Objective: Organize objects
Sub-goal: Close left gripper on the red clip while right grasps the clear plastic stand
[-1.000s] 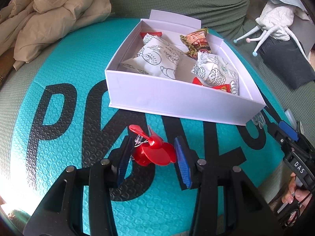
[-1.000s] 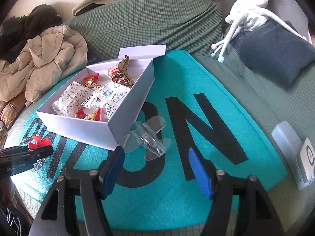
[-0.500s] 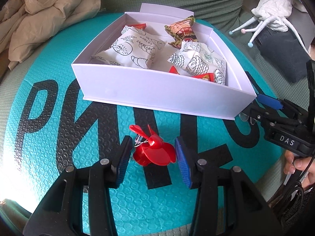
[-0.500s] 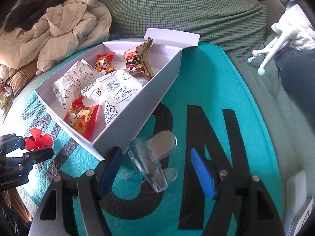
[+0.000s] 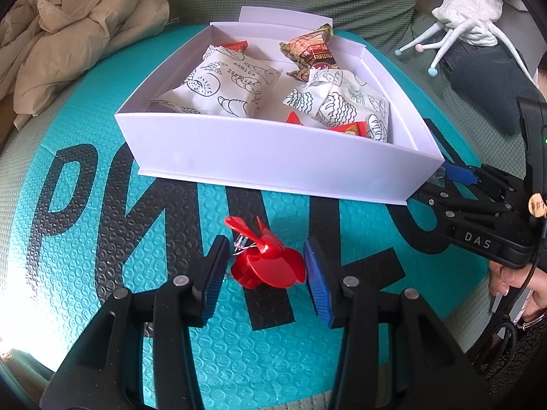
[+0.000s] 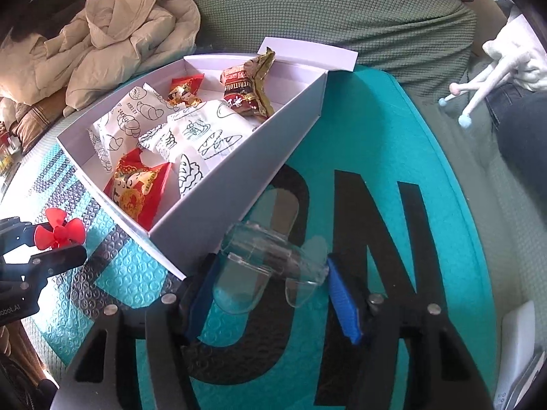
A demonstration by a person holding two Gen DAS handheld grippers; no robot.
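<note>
hiding the right gripper (image 5: 454, 175) tips, the white box (image 5: 273, 157) corner.

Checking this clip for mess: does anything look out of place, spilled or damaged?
Nothing looks spilled or broken. Two hair clips lie outside the white box on the teal mat: a red clip between the left gripper's fingers, a clear clip in the right gripper.

White box (image 5: 273, 157) wall directly ahead; open teal mat (image 5: 102, 239) leftward, beside it.

1 box (image 5: 273, 157), 2 clips, 5 snack packets.
</note>
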